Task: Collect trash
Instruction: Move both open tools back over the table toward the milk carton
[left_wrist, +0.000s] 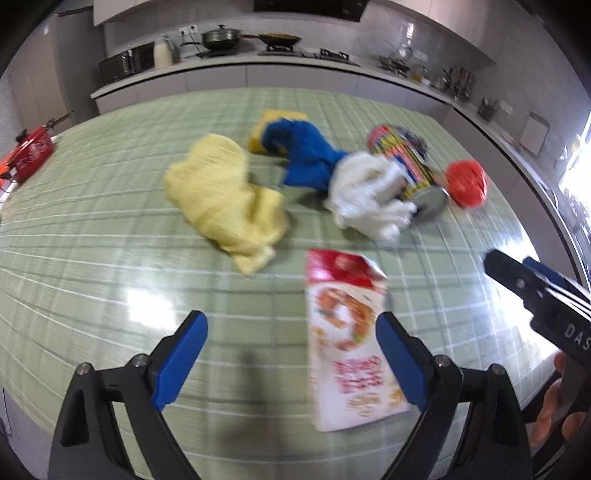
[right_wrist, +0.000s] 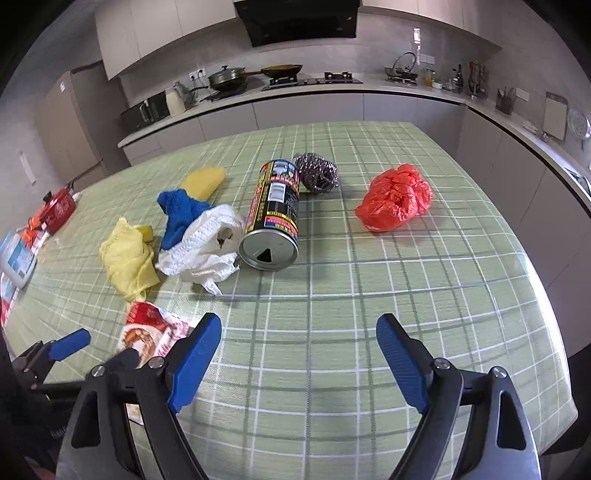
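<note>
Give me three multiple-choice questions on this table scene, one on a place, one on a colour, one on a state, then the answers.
1. What lies right behind the can?
A. steel scrubber
B. plate
C. shoe

2. What colour is the crumpled plastic bag?
A. green
B. red
C. black

3. How is the can?
A. upright
B. on its side
C. crushed flat

Answers: 1 A, the scrubber sits at the can's far end. 2 B, the bag is bright red. 3 B, the can's opened end faces the right wrist camera.
</note>
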